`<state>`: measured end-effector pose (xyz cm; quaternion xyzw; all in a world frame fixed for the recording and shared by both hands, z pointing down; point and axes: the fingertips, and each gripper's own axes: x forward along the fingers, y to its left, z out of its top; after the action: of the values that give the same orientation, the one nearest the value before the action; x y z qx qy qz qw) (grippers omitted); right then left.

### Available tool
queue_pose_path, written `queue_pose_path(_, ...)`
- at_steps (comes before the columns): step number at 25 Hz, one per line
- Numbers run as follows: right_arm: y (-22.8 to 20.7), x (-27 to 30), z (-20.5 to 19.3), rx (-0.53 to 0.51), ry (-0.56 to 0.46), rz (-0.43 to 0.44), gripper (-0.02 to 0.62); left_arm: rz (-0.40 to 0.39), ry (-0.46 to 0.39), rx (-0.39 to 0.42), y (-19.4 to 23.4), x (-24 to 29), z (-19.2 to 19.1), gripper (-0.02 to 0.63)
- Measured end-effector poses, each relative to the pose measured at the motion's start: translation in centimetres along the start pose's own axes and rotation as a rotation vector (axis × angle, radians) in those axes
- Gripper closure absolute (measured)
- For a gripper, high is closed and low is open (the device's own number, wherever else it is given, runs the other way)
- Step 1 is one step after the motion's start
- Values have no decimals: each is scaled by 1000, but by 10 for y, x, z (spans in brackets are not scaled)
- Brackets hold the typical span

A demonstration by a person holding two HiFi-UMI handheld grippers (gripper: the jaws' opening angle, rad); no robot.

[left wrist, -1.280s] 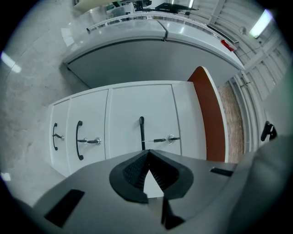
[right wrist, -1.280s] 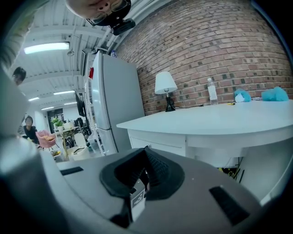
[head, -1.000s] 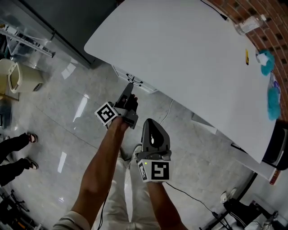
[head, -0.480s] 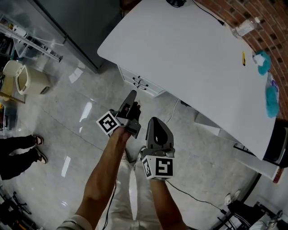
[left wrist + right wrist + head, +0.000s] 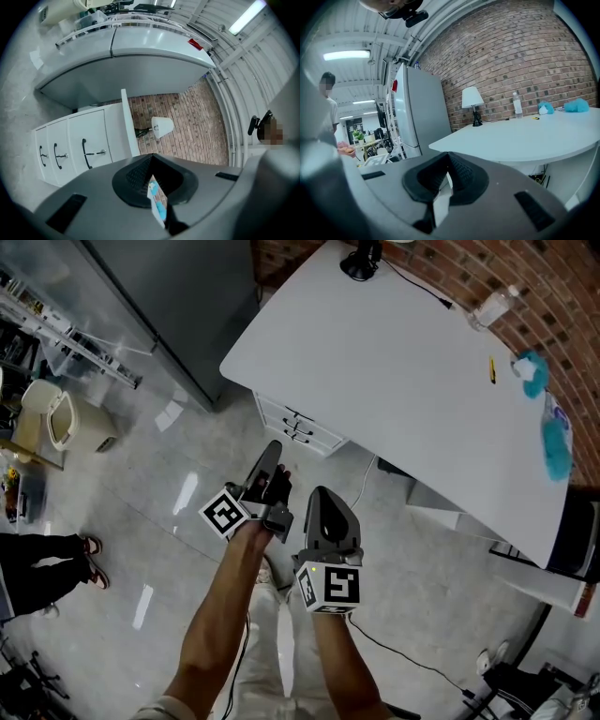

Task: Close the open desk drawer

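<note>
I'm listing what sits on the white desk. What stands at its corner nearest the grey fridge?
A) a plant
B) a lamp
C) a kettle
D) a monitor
B: a lamp with a white shade and a black base stands on the desk at that corner.
</note>
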<state>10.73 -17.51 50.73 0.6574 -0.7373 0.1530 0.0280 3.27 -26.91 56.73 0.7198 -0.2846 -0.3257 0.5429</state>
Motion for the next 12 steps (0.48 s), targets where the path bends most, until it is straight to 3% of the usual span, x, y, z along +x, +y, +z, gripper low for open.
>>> queue_pose_path(12,22,-16,68,9,-55,7,584,25,9,88,-89,-18,12,600)
